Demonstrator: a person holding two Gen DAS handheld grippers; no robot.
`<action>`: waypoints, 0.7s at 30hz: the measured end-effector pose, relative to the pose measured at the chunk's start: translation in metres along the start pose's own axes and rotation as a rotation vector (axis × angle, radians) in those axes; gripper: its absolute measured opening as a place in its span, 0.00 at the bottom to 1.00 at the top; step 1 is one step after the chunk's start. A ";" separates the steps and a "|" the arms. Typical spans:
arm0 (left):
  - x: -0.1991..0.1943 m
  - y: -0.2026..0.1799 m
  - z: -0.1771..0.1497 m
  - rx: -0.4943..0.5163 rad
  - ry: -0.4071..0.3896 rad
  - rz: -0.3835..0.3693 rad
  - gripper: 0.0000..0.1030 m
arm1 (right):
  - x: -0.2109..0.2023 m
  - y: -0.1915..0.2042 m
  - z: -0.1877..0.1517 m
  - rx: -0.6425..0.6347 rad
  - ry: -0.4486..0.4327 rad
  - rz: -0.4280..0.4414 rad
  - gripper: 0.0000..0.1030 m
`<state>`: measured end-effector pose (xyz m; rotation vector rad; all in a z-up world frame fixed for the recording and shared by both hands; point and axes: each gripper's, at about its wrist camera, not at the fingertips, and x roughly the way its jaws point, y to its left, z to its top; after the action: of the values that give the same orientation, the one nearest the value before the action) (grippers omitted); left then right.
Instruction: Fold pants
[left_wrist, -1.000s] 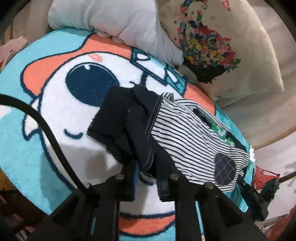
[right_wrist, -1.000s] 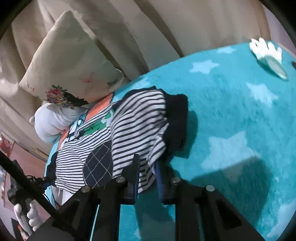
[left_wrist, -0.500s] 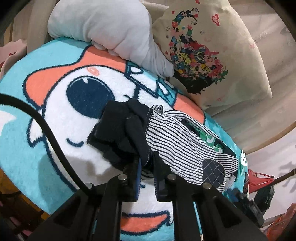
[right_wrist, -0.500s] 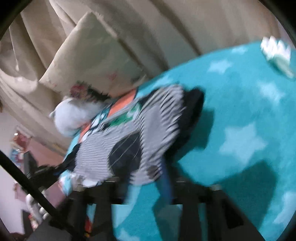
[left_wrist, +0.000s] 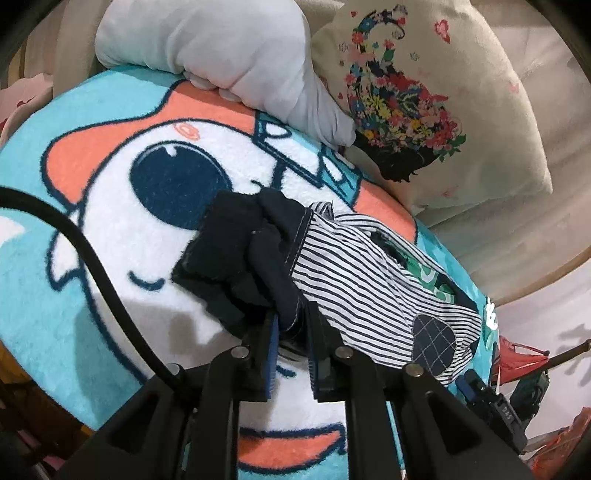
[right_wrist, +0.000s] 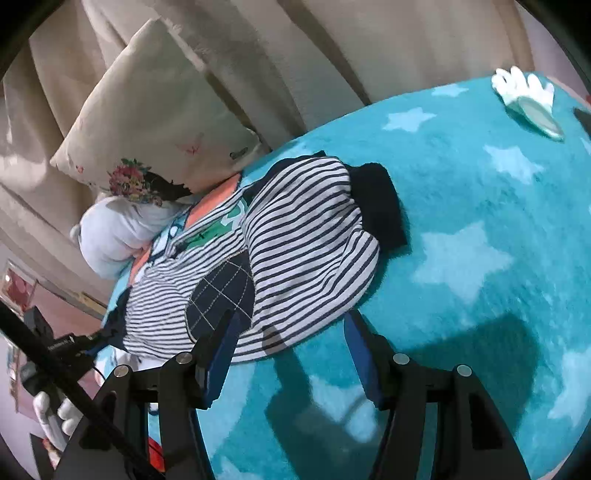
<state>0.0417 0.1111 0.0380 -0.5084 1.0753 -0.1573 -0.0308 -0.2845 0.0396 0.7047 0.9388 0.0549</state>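
Pants, striped with dark cuffs, lie bunched on the cartoon blanket near the floral pillow. Left gripper is clamped on the dark cuff, probably to steady the fold, while right gripper stands spread apart at the near striped edge, gripping nothing.

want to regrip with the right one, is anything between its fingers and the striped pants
Nothing visible. The right gripper is open, with the hem of the striped pants lying just ahead on the teal blanket.
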 end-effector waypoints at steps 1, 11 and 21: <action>0.003 -0.001 0.001 0.000 0.003 -0.002 0.17 | 0.002 -0.002 0.003 0.014 -0.004 0.005 0.61; -0.005 0.004 0.008 -0.027 -0.026 -0.040 0.06 | 0.000 0.003 0.013 0.003 -0.037 0.102 0.05; -0.013 -0.020 0.029 0.003 -0.077 -0.049 0.07 | -0.017 0.051 0.039 -0.238 -0.035 0.140 0.36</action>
<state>0.0633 0.1075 0.0684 -0.5348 0.9877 -0.1811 0.0008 -0.2716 0.0960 0.5478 0.8316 0.2732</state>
